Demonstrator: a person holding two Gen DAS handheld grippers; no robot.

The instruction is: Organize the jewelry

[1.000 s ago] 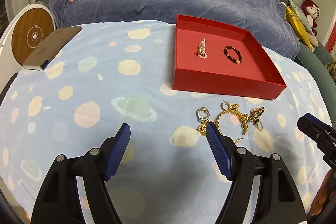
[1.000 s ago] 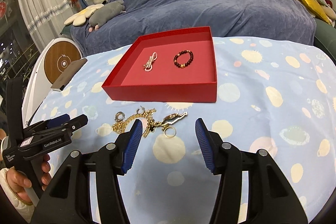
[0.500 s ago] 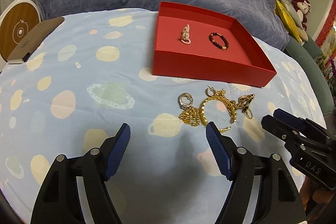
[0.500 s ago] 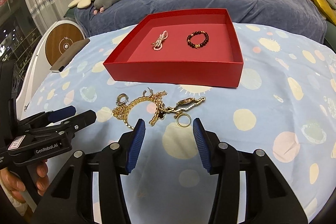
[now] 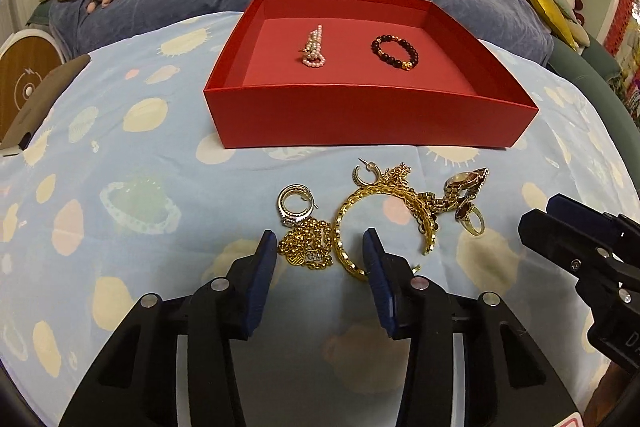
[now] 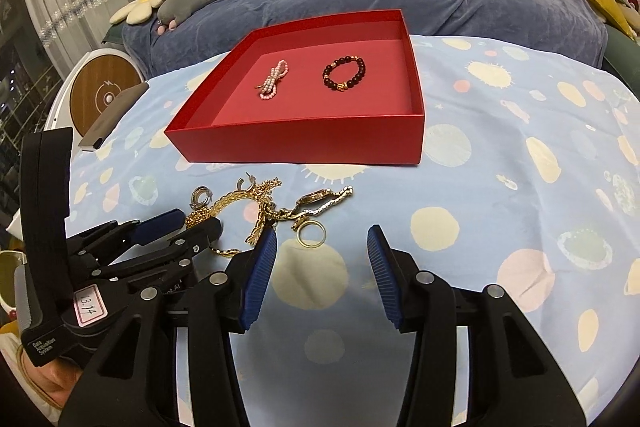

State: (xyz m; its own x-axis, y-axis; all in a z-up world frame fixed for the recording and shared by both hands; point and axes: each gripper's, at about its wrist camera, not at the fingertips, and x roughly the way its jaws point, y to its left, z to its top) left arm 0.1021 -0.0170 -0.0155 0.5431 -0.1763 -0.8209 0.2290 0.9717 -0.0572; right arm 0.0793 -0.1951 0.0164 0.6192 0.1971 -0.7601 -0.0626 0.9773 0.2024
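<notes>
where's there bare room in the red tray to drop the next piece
Inside the red tray, the floor is bare left of the pearl bracelet, right of the dark bead bracelet, and along the near wall. The gap between the two is narrower. The gold pile crowds the cloth in front of the tray.

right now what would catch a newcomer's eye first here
The red tray on the spotted blue cloth stands out, holding a pink pearl strand and a dark bead bracelet. In front of it lies a tangle of gold jewelry, with the left gripper open just before it.
</notes>
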